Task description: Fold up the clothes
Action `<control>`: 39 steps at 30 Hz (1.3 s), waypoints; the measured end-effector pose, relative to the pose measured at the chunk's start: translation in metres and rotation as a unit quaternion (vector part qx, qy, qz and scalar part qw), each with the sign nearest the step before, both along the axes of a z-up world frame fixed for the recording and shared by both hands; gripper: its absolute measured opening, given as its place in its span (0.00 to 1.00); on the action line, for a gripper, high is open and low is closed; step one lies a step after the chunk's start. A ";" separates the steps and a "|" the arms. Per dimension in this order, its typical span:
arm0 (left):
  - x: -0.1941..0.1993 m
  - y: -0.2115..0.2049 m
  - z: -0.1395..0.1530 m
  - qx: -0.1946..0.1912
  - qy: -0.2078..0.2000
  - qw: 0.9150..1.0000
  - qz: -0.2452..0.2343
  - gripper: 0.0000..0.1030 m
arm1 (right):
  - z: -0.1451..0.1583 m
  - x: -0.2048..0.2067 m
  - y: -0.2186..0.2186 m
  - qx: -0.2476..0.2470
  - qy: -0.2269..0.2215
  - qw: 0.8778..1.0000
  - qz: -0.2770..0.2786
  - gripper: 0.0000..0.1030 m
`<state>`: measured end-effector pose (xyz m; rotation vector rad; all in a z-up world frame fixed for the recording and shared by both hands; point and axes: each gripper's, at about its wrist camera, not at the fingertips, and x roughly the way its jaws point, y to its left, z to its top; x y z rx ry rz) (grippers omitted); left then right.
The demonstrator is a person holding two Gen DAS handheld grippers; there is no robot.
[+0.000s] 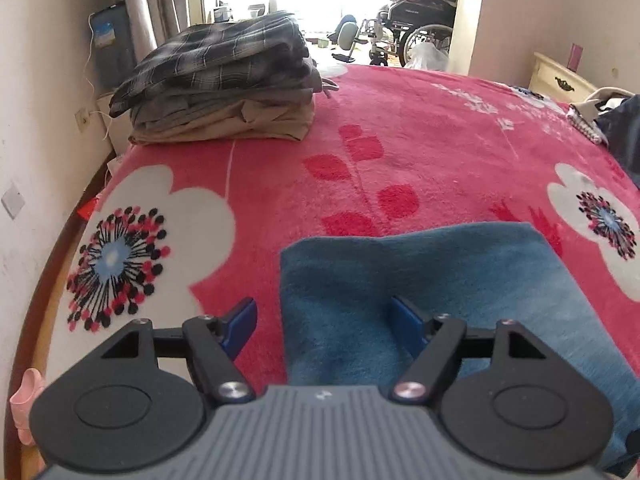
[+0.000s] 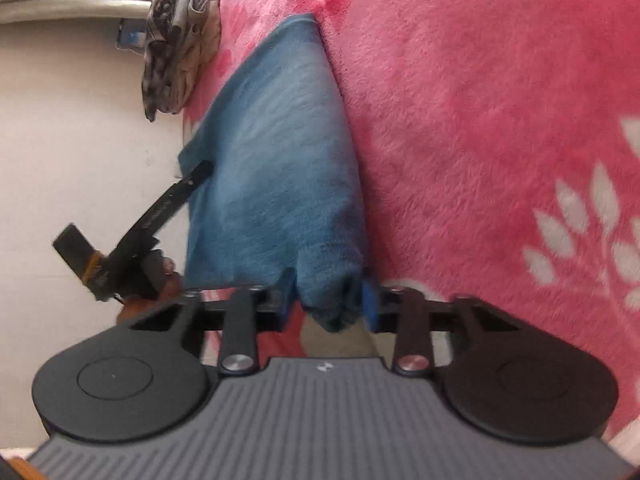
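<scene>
Left wrist view, L to R: pale wall w/ a socket (image 1: 84, 119) and white cord, then the stack of folded clothes (image 1: 224, 80) at the far left corner of the bed, plaid piece on top, beige at the bottom. Bed is covered by a pink floral blanket (image 1: 420, 140). Near front, the left tool (image 1: 326, 326) has its blue pads wide apart; left pad is over bare blanket, right pad over the blue garment (image 1: 460, 280), nothing pinched between them. The garment lies on the blanket, its left edge running between the two pads. Far R: cream nightstand (image 1: 560, 80), dark clothing at the frame edge. Wheelchair (image 1: 420, 28) in the bright doorway beyond the bed.

Right wrist view (rolled sideways), L to R: pale wall, the other tool seen edge-on w/ fingers (image 2: 168, 276) of the hand on its grip, its tip reaching the blue garment's (image 2: 276, 168) edge. Folded stack (image 2: 180, 36) sits beyond. Right tool (image 2: 330, 304) is clamped on a bunched corner of the garment, cloth squeezed between both blue pads. Pink blanket (image 2: 500, 120) fills the R side.
</scene>
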<state>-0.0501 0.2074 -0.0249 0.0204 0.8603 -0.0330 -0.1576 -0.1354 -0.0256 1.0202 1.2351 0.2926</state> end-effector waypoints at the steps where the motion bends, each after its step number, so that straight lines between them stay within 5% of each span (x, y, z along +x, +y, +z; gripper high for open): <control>1: 0.000 0.000 -0.001 0.000 -0.001 1.000 -0.002 0.74 | -0.001 -0.003 0.003 -0.002 0.000 1.000 0.001 0.25; 6: -0.004 0.003 0.008 0.008 -0.010 1.000 -0.012 0.72 | 0.033 -0.005 0.008 -0.058 -0.041 0.997 0.029 0.28; 12: -0.021 0.009 0.046 0.004 -0.054 0.998 -0.015 0.69 | 0.097 -0.011 0.019 -0.193 -0.169 0.964 0.071 0.24; 17: -0.026 -0.008 0.048 -0.008 -0.048 0.997 -0.058 0.69 | 0.091 0.001 0.031 -0.196 -0.189 0.959 0.085 0.12; 21: -0.014 -0.019 0.009 0.043 0.009 0.997 -0.059 0.70 | 0.062 0.019 0.055 -0.215 -0.168 0.953 0.130 0.11; 23: -0.012 -0.011 -0.001 0.015 0.021 0.999 -0.047 0.70 | 0.043 0.020 0.063 -0.226 -0.145 0.951 0.151 0.09; 28: -0.021 0.000 0.020 0.008 0.002 0.999 -0.038 0.66 | 0.067 0.018 0.063 -0.244 -0.185 0.938 0.163 0.11; 35: -0.055 -0.014 0.043 -0.006 -0.018 0.991 -0.129 0.68 | 0.095 0.070 0.052 -0.301 -0.246 0.912 0.128 0.11; 39: -0.071 -0.023 0.020 0.022 -0.001 0.986 -0.164 0.70 | 0.065 0.105 0.063 -0.313 -0.250 0.905 0.140 0.11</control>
